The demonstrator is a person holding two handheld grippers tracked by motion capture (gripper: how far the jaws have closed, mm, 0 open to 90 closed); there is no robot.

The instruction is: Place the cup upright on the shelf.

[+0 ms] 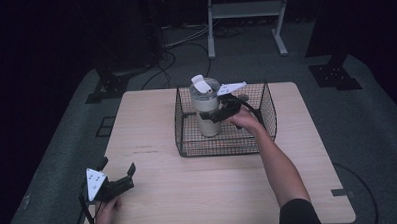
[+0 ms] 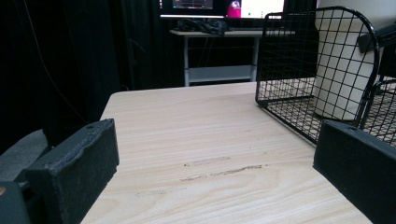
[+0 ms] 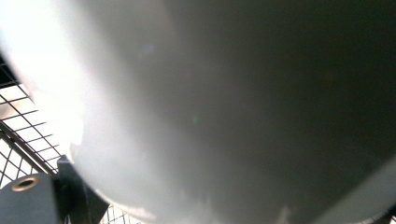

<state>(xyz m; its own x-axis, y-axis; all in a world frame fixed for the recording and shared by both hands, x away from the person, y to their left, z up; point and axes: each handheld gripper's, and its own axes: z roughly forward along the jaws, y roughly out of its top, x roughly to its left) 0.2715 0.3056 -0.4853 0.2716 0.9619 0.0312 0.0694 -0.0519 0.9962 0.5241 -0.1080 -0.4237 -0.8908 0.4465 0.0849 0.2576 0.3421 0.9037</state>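
A wire basket [image 1: 187, 127] sits on the far middle of the surface [image 1: 229, 191] in front of me, and a tumbler [image 1: 206, 109] stands upright in its left half. My right gripper [image 1: 217, 113] is inside the basket, against the tumbler's right side. My left gripper [image 1: 120, 181] rests near the surface's near left corner, well apart from the basket, which lies ahead and to its right.

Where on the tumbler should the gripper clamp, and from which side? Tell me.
Clamp the tumbler around its straight mid-body, from the right, over the basket wall. It stands upright in the basket, its lid flap raised, so the top offers no firm hold. The right gripper already sits at that height against the body. The left gripper rests open at the table's near-left corner.
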